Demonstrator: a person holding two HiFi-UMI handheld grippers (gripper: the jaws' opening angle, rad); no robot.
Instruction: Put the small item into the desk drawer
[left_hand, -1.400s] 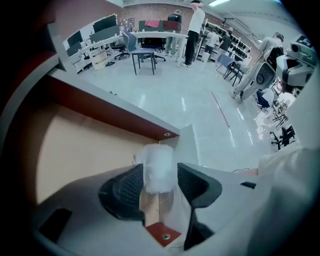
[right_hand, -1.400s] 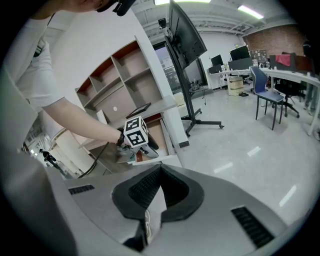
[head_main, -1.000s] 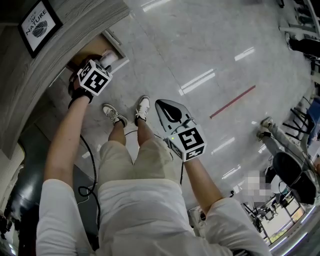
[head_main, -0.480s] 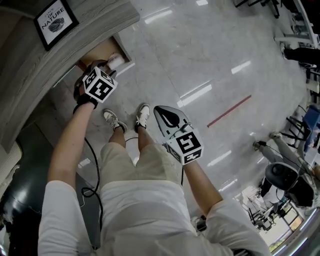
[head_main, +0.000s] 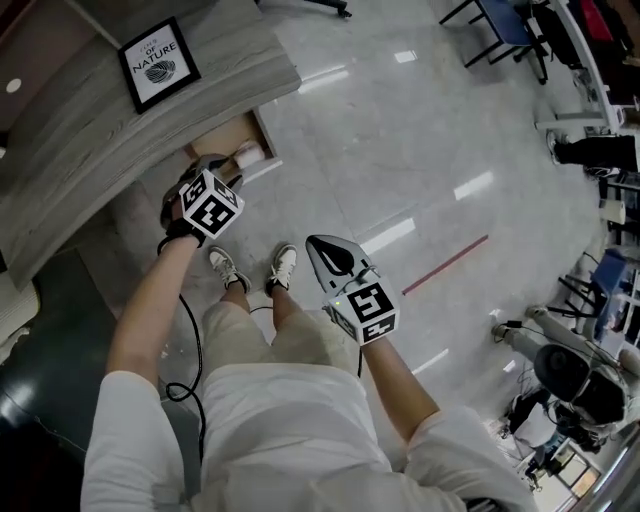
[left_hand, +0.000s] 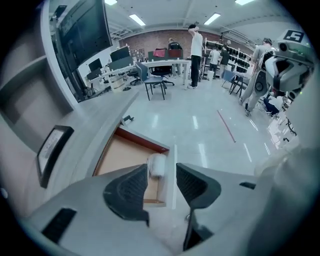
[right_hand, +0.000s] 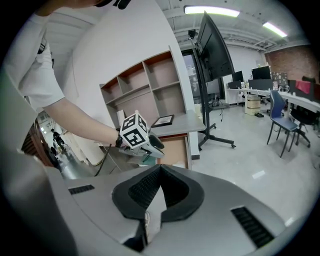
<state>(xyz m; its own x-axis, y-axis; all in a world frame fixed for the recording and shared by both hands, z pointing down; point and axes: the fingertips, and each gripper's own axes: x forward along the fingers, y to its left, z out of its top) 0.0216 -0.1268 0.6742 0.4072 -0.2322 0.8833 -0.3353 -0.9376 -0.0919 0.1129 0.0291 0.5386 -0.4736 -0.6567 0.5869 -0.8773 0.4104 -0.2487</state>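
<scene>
Obs., near to far.

- Right gripper (right_hand: 160, 172), by our waist: jaws pressed tip to tip, nothing between them. It sits well apart from the drawer.
- Left gripper (left_hand: 161, 176), arm stretched out over the open desk drawer (left_hand: 122, 155): jaws stand wide and are closing. No thing sits between the pads.
- Small item (left_hand: 156, 165), a white roll: we see it through the jaw gap, beyond and below the tips. It lies in the drawer against the front wall, near a corner. Its long axis runs along that wall, crosswise to the jaws' closing line.
- Desk (head_main: 120, 130) beyond.

Judgement: the placing looks done. The left gripper is the nearer one for any push on the drawer front.
</scene>
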